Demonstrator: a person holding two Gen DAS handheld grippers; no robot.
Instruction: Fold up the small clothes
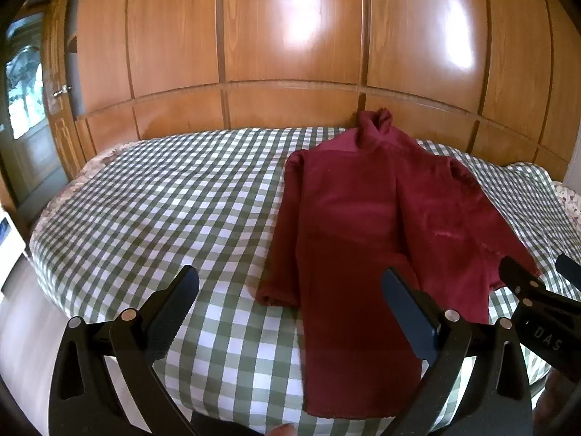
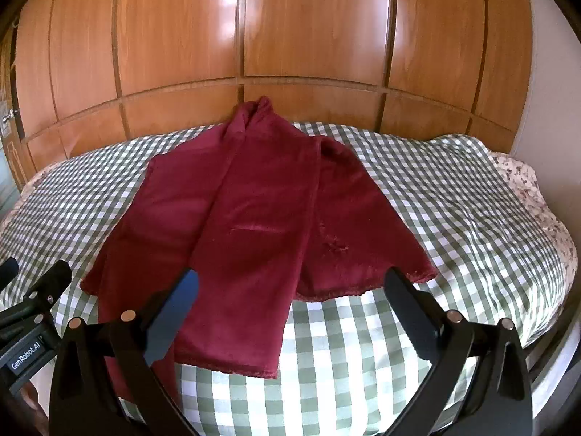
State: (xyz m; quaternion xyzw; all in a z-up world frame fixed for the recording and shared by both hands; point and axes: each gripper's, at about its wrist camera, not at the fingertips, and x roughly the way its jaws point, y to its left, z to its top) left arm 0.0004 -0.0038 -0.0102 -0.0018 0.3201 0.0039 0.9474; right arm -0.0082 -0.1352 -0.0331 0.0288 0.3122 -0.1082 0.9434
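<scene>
My left tongs [image 1: 290, 290] and my right tongs [image 2: 292, 290] both stand spread as wide as they go, with nothing held between them, hanging above the near edge of the bed [image 1: 145, 200]. The dark red turtleneck sweater [image 1: 356, 218] lies flat on the green-and-white checked bedspread [image 2: 435, 200], collar toward the wooden wardrobe [image 2: 290, 36], hem toward me. It looks partly folded already: one side seems turned in over the body, and a sleeve lies along the left edge.

What worries me from here is the fabric. It looks soft and plush, so if I pinch only the top layer at the hem, the layers beneath could stay behind and the fold would come out skewed. If I dig too deep, I may catch the bedspread along with the sweater and drag it up. The two tongs are close together, so they could knock one another when both reach for the hem. The collar is bunched and may roll sideways as I lift.
</scene>
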